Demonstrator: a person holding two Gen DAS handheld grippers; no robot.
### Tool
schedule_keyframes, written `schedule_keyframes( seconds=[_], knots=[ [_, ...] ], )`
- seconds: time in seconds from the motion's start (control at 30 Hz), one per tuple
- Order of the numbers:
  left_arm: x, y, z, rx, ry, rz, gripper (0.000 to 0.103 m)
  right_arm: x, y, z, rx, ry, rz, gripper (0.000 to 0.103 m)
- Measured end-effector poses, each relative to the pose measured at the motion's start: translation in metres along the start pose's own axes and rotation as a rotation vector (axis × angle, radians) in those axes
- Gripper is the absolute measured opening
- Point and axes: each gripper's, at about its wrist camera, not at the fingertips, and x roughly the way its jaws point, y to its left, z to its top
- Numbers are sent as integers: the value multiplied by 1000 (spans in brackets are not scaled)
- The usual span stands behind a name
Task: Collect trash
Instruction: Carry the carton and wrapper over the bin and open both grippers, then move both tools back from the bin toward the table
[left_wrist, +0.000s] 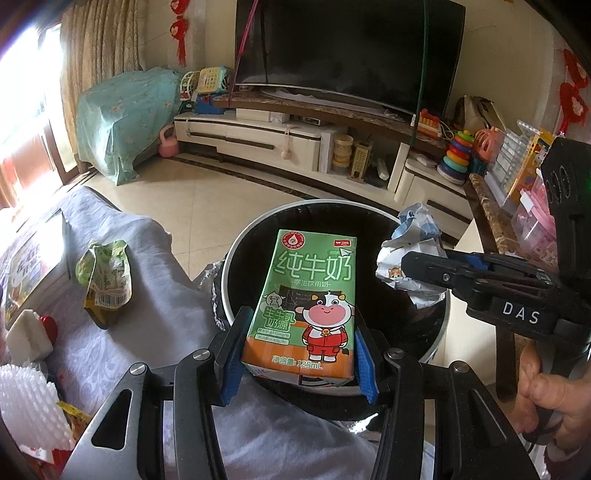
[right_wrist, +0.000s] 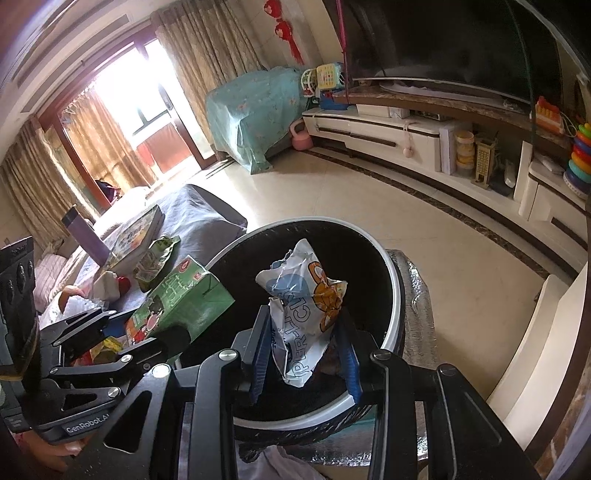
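Note:
My left gripper (left_wrist: 301, 363) is shut on a green milk carton (left_wrist: 306, 302) with a cartoon cow, held over the black-lined round trash bin (left_wrist: 236, 258). In the right wrist view the same carton (right_wrist: 184, 299) shows at the left, above the bin's rim (right_wrist: 395, 295). My right gripper (right_wrist: 304, 360) is shut on a crumpled white and blue wrapper (right_wrist: 303, 295) over the bin's dark opening. From the left wrist view that wrapper (left_wrist: 410, 254) hangs at the bin's right edge in the right gripper (left_wrist: 417, 266).
A grey cloth-covered surface (left_wrist: 147, 280) left of the bin carries a green snack pouch (left_wrist: 105, 277), white foam netting (left_wrist: 29, 406), a picture book (right_wrist: 136, 236) and other wrappers. Beyond lie tiled floor (left_wrist: 229, 206), a TV cabinet (left_wrist: 266, 136) and toys. A hand (left_wrist: 546, 398) grips the right tool.

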Motion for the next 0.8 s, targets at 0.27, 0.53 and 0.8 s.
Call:
schedule_keyframes(
  seconds=[0.27, 0.53, 0.8],
  knots=[
    [-5, 1, -1, -20, -19, 1, 62, 5, -2, 6, 5, 14, 7, 59],
    [-28, 11, -29, -82, -46, -11, 65, -7, -1, -1, 29, -13, 17, 75],
    [-63, 20, -73, -163, -81, -26, 70, -22, 20, -24, 54, -48, 67, 90]
  ],
)
